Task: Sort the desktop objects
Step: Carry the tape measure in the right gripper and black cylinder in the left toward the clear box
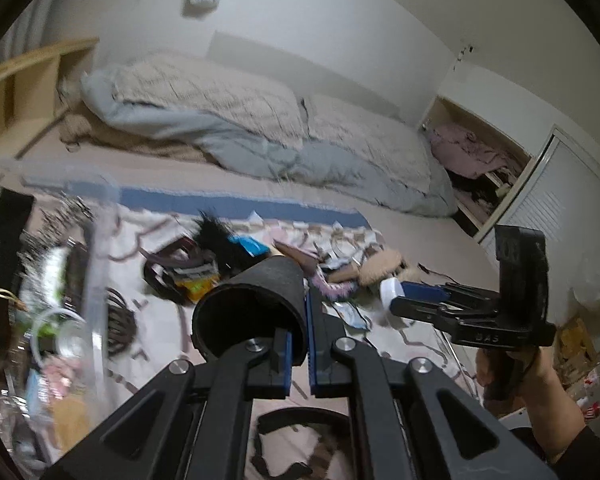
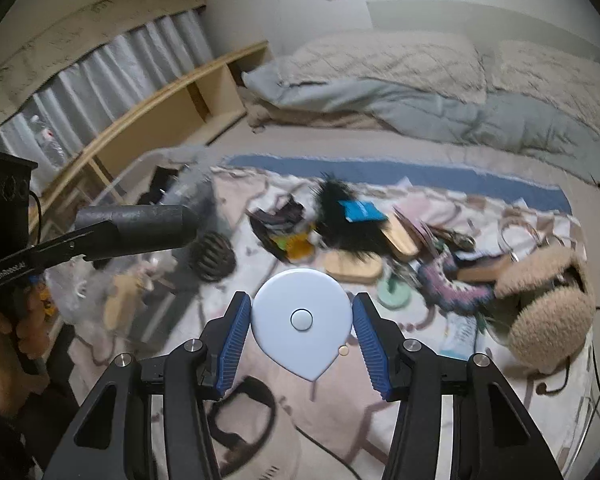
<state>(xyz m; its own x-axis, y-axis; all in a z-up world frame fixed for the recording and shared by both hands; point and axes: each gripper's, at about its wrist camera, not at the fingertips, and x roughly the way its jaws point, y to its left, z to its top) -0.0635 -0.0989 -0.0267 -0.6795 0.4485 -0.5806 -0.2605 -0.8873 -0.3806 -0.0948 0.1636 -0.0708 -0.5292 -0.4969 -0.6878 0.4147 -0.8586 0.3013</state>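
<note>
The left gripper (image 1: 298, 354) pinches a black tube's (image 1: 248, 312) wall (open end facing back); the right gripper (image 2: 302, 334) clasps a white tape measure (image 2: 302, 318).

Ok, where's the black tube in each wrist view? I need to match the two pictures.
Left wrist: black tube at lower centre, its open end toward the camera, its wall pinched by the left gripper.
Right wrist: same tube at left, lying sideways in that gripper.
Shared landmark: the blue stripe on the blanket.
</note>
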